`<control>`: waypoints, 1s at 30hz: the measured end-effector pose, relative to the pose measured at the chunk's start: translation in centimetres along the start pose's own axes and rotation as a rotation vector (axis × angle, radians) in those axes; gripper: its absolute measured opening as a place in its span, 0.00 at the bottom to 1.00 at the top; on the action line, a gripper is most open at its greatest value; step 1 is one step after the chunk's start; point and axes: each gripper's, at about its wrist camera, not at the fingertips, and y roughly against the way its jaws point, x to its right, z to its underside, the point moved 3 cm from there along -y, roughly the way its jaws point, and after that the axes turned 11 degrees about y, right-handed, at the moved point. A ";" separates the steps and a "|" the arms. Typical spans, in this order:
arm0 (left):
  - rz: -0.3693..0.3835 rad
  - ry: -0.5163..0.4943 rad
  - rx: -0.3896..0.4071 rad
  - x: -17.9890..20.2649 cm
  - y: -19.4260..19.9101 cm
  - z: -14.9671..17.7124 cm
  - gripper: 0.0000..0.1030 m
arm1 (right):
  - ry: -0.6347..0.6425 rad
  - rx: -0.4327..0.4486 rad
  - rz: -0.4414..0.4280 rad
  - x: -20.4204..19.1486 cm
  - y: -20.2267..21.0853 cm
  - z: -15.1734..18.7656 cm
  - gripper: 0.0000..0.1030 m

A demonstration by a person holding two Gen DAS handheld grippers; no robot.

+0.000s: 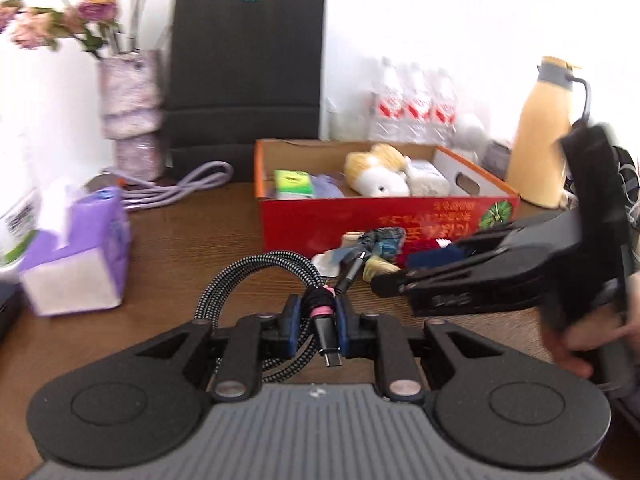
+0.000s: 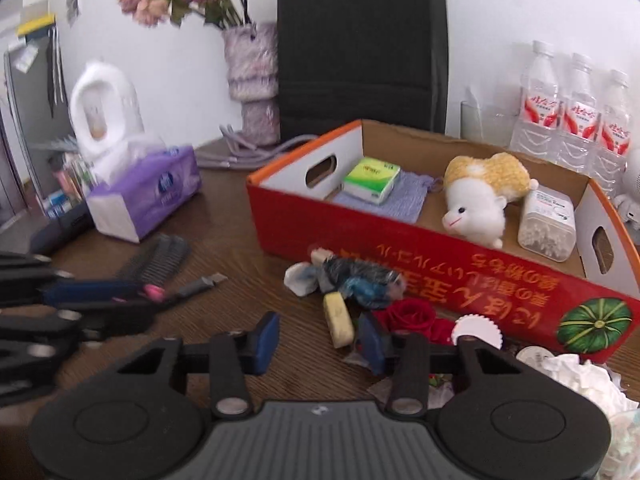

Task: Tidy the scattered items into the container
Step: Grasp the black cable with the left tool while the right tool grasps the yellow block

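The left tongs (image 1: 316,330) pinch a coiled braided cable (image 1: 256,276) short of the red box (image 1: 360,216) ahead, the right tongs (image 2: 320,340) spread empty; its loose loops could snag the box rim.

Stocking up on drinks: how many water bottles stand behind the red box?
3, side by side against the wall behind the box's right end: left bottle, middle bottle, right bottle. More may be hidden off-frame.
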 end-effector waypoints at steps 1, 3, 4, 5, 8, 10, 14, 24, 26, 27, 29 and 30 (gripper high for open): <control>-0.011 0.019 0.004 -0.3 0.3 0.0 0.18 | 0.020 -0.009 0.023 -0.3 -0.6 0.0 0.31; -0.030 0.052 0.005 -0.9 0.5 0.1 0.18 | 0.031 -0.019 0.056 -0.6 -1.7 -0.2 0.25; -0.040 0.066 0.000 -1.1 0.5 0.1 0.18 | 0.039 -0.025 0.082 -0.6 -2.2 -0.4 0.24; -0.051 0.077 -0.004 -1.3 0.5 0.1 0.18 | 0.047 -0.029 0.099 -0.7 -2.5 -0.6 0.24; -0.065 0.078 0.010 -1.3 1.4 0.1 0.18 | 0.064 -0.022 0.062 -0.7 -3.2 -0.9 0.23; -0.066 0.084 0.019 -1.2 2.2 0.3 0.18 | 0.048 -0.020 0.039 -0.6 -3.3 -0.9 0.23; -0.073 0.101 0.030 -0.7 3.8 0.9 0.18 | -0.038 -0.009 0.030 -0.3 -2.0 -0.8 0.10; -0.134 -0.012 0.141 5.2 8.2 3.6 0.18 | -0.056 0.186 0.291 -2.6 14.0 5.6 0.10; -0.100 -0.032 0.151 7.1 9.1 4.8 0.18 | -0.097 0.188 0.340 -2.7 16.7 7.8 0.10; -0.082 -0.049 0.149 8.0 9.5 5.5 0.18 | -0.132 0.190 0.349 -2.8 17.9 8.9 0.10; -0.051 -0.078 0.122 9.6 10.0 7.0 0.18 | -0.190 0.209 0.347 -3.3 19.9 10.9 0.10; -0.036 -0.086 0.107 10.3 10.2 7.8 0.18 | -0.203 0.213 0.353 -3.7 20.6 11.7 0.10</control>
